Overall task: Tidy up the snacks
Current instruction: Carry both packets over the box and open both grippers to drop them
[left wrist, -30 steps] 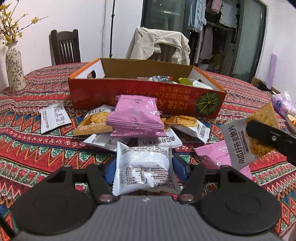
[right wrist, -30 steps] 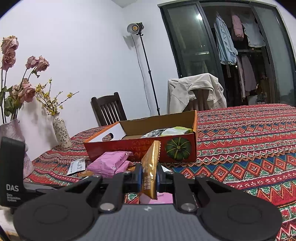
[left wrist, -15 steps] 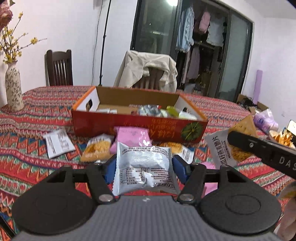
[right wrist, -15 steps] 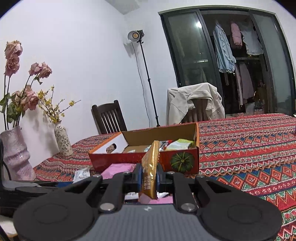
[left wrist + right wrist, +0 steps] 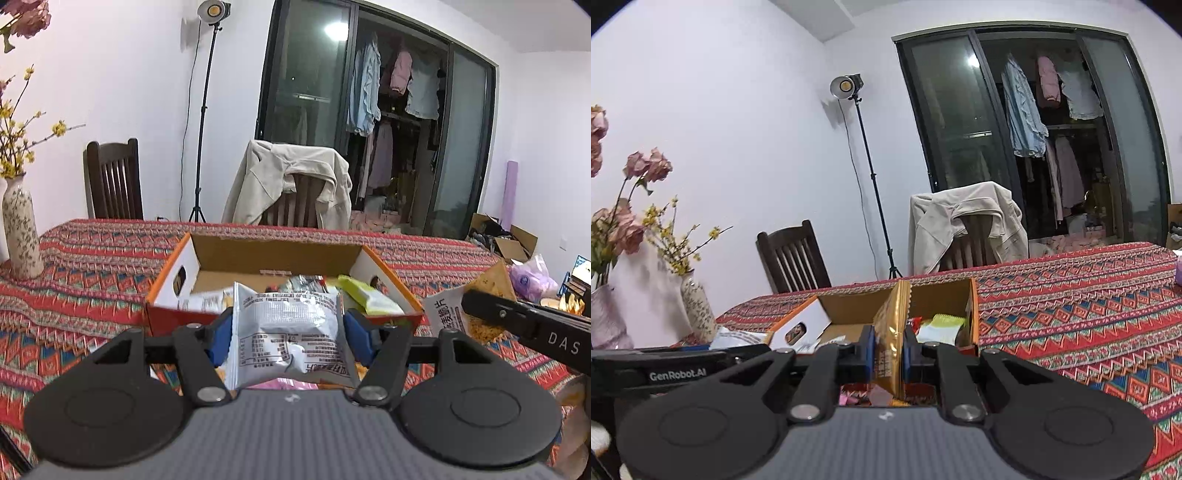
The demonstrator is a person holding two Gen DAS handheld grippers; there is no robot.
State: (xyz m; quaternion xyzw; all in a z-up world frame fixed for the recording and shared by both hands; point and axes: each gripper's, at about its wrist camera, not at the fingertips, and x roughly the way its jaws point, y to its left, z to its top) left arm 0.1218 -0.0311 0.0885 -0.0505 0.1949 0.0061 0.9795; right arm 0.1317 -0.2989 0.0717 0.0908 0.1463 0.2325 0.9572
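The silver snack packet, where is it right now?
In the left wrist view, the silver snack packet sits centre frame, clamped in the left gripper, just in front of the open cardboard box.

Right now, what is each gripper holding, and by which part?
Left gripper: silver packet, clamped across its width by the side edges. Right gripper: gold packet, pinched flat across its faces, edge-on to the camera.

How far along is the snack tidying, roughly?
Partly done, it seems. A few packets, one green, already lie in the cardboard box. In hand: the left gripper clamps a silver packet, and the right gripper pinches a gold packet edge-on; both are in front of the box. Left: dropping these in, plus a pink packet glimpsed below.
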